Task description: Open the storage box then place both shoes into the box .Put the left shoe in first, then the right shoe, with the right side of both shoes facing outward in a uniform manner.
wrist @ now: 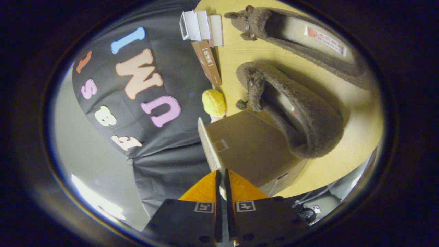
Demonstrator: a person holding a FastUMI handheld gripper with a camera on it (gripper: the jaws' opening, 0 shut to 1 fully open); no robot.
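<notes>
Gripper view: the fisheye camera rides on the gripper (221, 178) and looks forward along its two nearly closed fingers. The view is rolled sideways, so the table (343, 164) stands at one side and the booth wall at the other. The storage box (250, 147) lies close ahead; two shoes (301, 116) lie beyond.

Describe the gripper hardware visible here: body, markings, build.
The gripper has two thin flat fingers standing close together and parallel. Each sits on a dark blocky mount with a small square black-and-white marker on top. Orange wedge-shaped panels flare out behind them.
</notes>
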